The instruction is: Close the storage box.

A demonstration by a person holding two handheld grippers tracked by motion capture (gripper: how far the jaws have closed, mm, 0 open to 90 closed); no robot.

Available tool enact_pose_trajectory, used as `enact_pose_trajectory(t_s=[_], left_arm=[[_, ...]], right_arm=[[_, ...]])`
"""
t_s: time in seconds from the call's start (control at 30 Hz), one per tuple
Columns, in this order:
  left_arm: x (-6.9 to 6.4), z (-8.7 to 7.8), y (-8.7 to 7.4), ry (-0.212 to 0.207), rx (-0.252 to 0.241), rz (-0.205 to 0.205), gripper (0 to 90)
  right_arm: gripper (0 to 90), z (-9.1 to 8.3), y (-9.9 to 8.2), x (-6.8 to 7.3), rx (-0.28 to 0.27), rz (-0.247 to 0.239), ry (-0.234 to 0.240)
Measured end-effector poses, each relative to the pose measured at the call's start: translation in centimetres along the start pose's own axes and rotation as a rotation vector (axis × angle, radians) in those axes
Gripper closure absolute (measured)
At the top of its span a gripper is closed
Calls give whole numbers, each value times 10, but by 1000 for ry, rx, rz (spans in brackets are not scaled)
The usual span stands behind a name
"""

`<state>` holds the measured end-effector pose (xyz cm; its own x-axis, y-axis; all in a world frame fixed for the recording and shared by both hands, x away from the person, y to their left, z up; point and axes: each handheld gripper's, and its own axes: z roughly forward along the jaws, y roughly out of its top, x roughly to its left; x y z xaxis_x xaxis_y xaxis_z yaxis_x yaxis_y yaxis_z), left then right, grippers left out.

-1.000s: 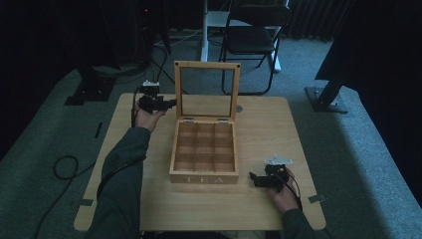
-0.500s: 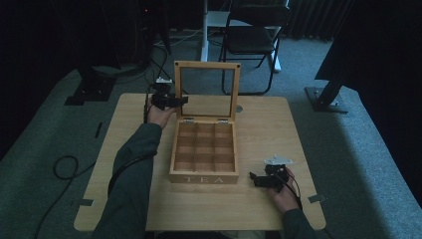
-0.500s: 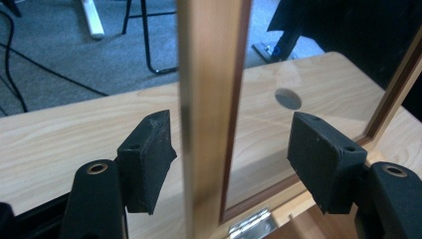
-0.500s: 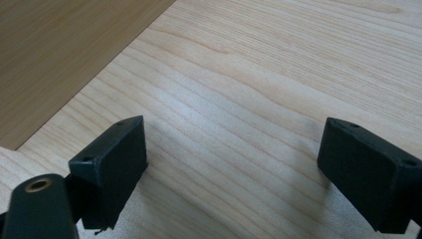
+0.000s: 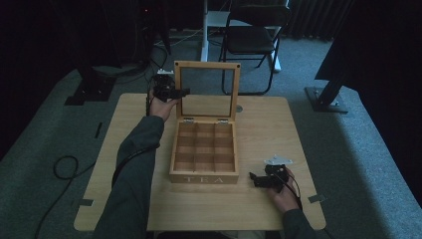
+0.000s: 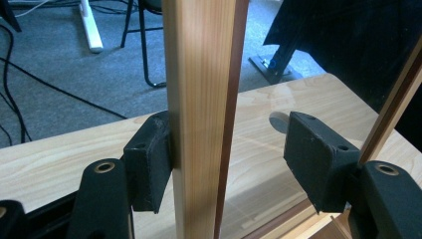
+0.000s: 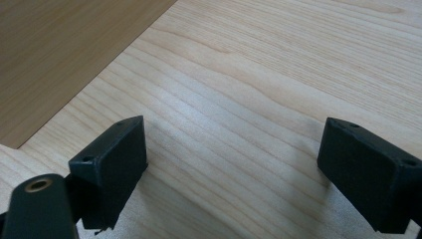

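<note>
Wooden table [image 5: 124, 149], dim room. Tea box [image 5: 204, 154] at centre, lid [image 5: 206, 87] upright. Left gripper [image 5: 181, 92] jaws have just been closing around the lid's left rail, one pad touching, not yet clamped. Right gripper [image 5: 254, 178] spread, resting. Closing the lid remains.

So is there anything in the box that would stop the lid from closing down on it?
Nothing visible does. The lid stands upright on its hinges, and the compartments of the tea box look empty, though the light is dim. The left gripper has been closing around the lid's side rail: one pad touches the wood, the other stands apart.
</note>
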<state>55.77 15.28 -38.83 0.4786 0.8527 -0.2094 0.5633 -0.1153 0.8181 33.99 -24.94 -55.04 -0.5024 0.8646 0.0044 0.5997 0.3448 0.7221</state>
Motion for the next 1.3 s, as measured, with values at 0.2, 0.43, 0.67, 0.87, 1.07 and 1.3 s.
enact_pose_trajectory(t_s=[0.2, 0.43, 0.67, 0.87, 1.07, 1.3], left_arm=[[-2, 3, 0, 15, -17, 1, 377], [-3, 0, 3, 14, -38, 13, 369], [-5, -6, 5, 23, -18, 2, 419], [-10, -15, 3, 19, -18, -8, 415], [-16, -26, -1, 7, -12, 21, 407], [-25, -40, -8, 10, -15, 62, 399]], right_arm=[[116, 0, 0, 0, 0, -1, 1], [116, 0, 0, 0, 0, -1, 3], [116, 0, 0, 0, 0, -2, 3], [117, 0, 0, 1, 1, -3, 5], [117, -1, 0, 1, 2, -3, 5], [117, 0, 0, 1, 1, -2, 5]])
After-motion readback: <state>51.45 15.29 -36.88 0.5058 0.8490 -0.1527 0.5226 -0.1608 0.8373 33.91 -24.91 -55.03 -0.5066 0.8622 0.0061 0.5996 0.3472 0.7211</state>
